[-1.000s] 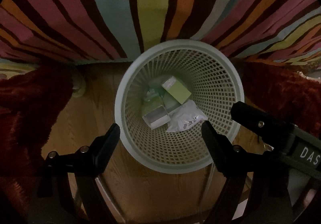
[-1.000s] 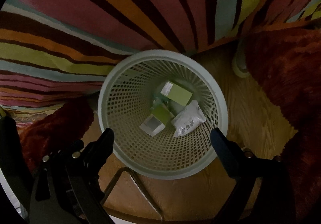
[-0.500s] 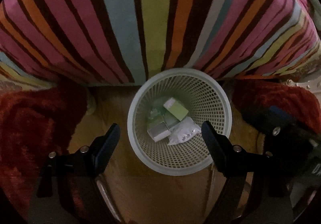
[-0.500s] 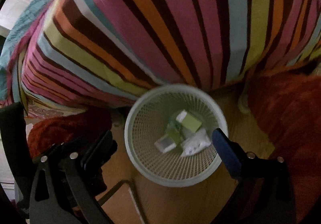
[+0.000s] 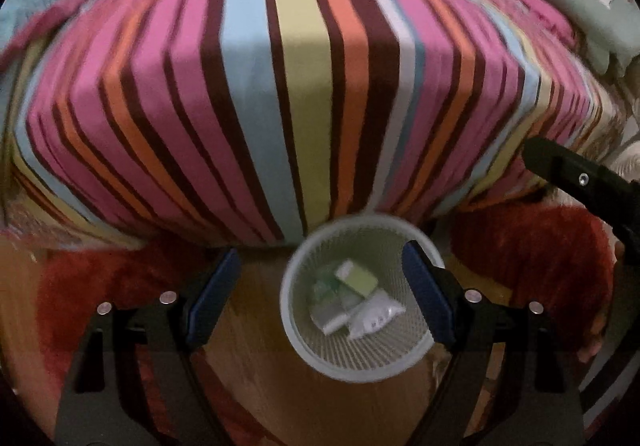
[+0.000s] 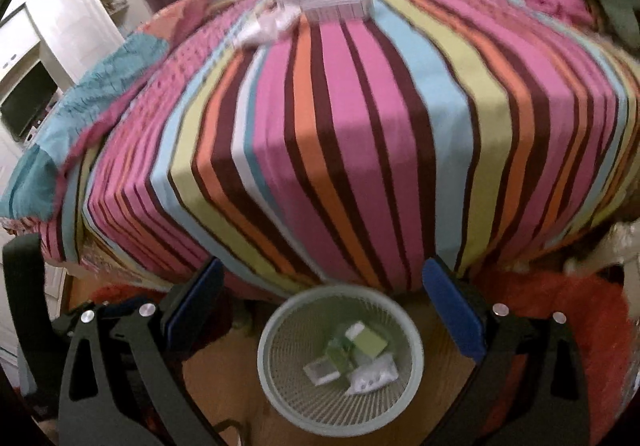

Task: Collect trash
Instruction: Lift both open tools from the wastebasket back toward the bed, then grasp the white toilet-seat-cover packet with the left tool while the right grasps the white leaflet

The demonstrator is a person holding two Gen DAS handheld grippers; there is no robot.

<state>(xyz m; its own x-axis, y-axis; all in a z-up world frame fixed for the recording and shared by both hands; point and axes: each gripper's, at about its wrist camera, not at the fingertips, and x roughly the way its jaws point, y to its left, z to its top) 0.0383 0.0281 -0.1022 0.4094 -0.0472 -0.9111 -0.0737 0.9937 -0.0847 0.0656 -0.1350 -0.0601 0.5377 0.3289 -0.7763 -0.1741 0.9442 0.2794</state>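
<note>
Striped bedding [image 6: 360, 118] filled the background beyond both empty, wide-open tongs, left tongs [image 5: 316, 298] and right tongs [image 6: 324, 310], above the pale mesh wastebasket [image 6: 412, 382]. Judged step: seeking more trash; next, reach forward to the blurred clear plastic litter [image 6: 316, 6] atop the bed.

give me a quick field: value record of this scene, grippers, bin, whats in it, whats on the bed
left gripper: jaws open, empty, above the bin
right gripper: jaws open, empty, above the bin
waste basket: pale mesh, upright on the wooden floor at the foot of the bed
basket contents: green box, clear plastic piece, white wrapper
bed: striped bedspread
on the bed: clear plastic packaging, blurred, at the far side
floor sides: red rug
</note>
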